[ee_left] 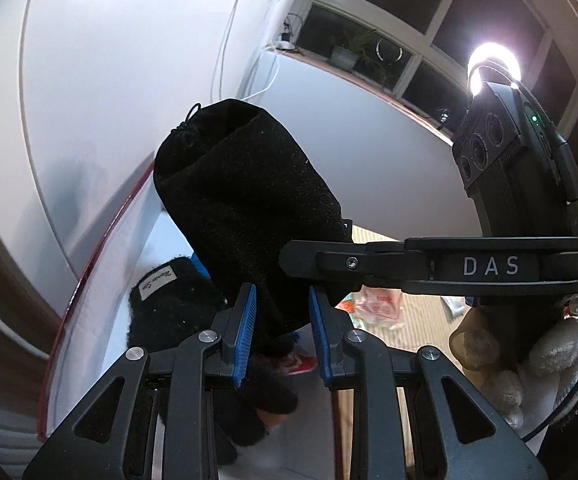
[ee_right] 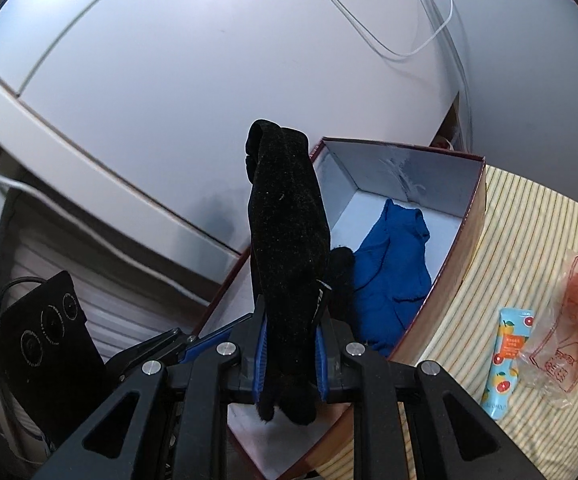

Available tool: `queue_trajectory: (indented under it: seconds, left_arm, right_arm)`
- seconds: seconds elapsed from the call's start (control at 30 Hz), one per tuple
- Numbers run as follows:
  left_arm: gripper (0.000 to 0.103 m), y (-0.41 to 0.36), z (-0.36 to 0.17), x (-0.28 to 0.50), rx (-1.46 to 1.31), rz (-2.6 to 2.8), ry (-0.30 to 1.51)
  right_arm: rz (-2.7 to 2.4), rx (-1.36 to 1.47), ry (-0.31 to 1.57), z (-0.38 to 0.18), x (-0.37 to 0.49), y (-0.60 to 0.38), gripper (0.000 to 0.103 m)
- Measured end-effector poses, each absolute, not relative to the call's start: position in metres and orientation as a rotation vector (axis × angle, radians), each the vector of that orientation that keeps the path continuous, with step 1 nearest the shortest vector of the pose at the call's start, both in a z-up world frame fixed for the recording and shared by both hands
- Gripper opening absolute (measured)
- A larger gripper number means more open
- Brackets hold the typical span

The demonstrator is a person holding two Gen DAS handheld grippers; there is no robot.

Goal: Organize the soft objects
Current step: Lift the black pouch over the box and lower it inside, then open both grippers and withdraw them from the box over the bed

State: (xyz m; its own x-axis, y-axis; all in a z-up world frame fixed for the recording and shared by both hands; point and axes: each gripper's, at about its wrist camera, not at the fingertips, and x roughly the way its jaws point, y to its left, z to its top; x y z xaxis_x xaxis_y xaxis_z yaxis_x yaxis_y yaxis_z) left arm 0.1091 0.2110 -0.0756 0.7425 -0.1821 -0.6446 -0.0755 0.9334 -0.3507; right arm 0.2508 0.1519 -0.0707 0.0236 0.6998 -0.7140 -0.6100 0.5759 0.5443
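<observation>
We are holding the black pouch [ee_left: 249, 200] by its lower edge, both the left gripper [ee_left: 283, 336] and the right gripper [ee_right: 291, 356] pinching it narrowly, above the open box [ee_right: 477, 216] where a blue cloth [ee_right: 393, 268] is lying; it is hanging limp and light, so gripping near corners is keeping it spread
</observation>
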Motion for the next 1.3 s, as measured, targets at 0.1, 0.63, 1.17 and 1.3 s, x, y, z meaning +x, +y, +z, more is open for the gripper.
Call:
queue_trajectory:
  seconds: [0.1, 0.63, 1.17, 1.3]
  left_arm:
    - [0.024, 0.215, -0.081, 0.118, -0.377, -0.046, 0.754]
    - [0.050, 0.210, -0.092, 0.121, -0.369, 0.007, 0.809]
    - [0.052, 0.200, -0.070, 0.094, -0.371, 0.005, 0.740]
    - [0.052, 0.193, -0.063, 0.081, -0.387, -0.018, 0.706]
  right_arm:
    - [1.002, 0.084, 1.183, -0.079, 0.257, 0.159, 0.018]
    - [0.917, 0.016, 1.140, -0.082, 0.265, 0.169, 0.060]
    - [0.895, -0.047, 1.009, -0.042, 0.244, 0.106, 0.065]
    - [0.874, -0.041, 0.968, -0.032, 0.234, 0.064, 0.066]
